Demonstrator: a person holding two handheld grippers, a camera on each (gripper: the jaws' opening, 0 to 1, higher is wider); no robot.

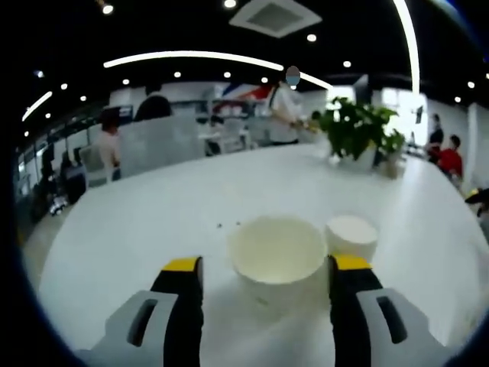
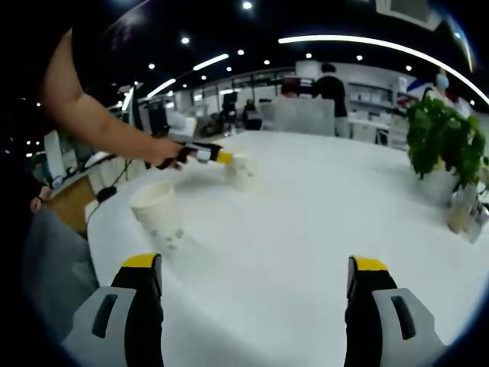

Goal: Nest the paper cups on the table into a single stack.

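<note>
Nothing is nested yet: your left gripper point(image 1: 267, 269) stands wide open around the white paper cup point(image 1: 278, 256) (not gripping); your right gripper point(image 2: 256, 277) gapes empty above the white worktop point(image 2: 306, 206).

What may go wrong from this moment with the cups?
The left gripper is open around a cup; closing hard might crush its thin wall. A second cup stands close behind and could be knocked. The cup near the table edge might fall.
</note>
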